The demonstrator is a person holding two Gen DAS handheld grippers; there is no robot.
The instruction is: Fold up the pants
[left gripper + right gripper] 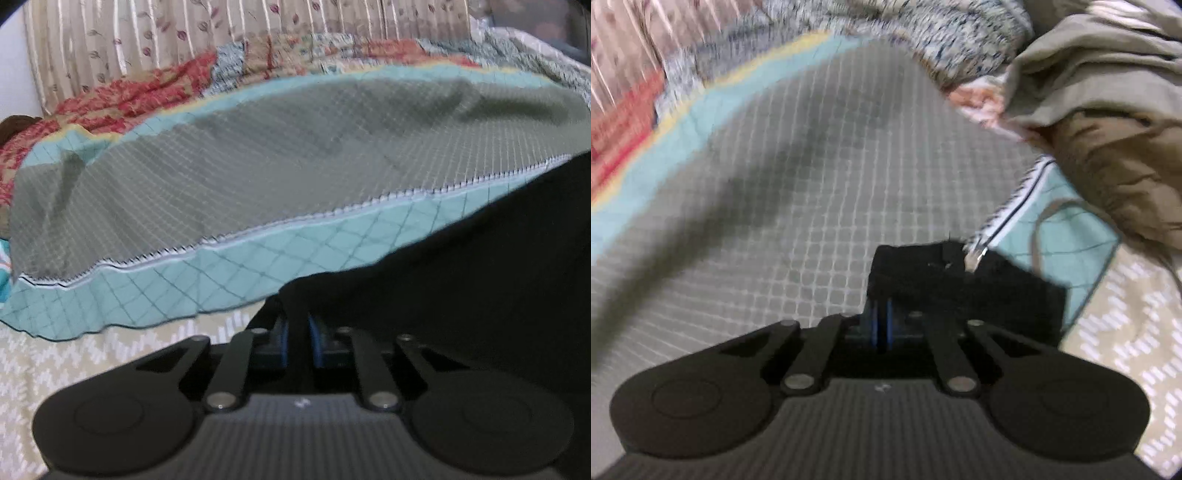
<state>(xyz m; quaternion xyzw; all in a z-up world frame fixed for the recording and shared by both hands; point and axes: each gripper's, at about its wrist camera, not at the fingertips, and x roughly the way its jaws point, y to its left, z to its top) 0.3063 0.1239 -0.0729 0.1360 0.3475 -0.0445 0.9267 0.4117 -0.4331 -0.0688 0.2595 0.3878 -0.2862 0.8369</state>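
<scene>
Pants point(461, 251) edge between both fingers point(282, 343)

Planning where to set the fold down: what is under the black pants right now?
Under the black pants lies the grey grid quilt with its teal border. Both grippers pinch the black fabric. The surface directly beneath it is covered.

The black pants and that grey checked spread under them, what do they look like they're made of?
The black pants look like a soft, matte woven or knit cloth: they drape in loose folds and show no shine, though the weave is too dark to read. The grey checked spread seems a thin quilted cotton-like fabric, matte, with a stitched grid and a zigzag-sewn edge over teal backing.
</scene>
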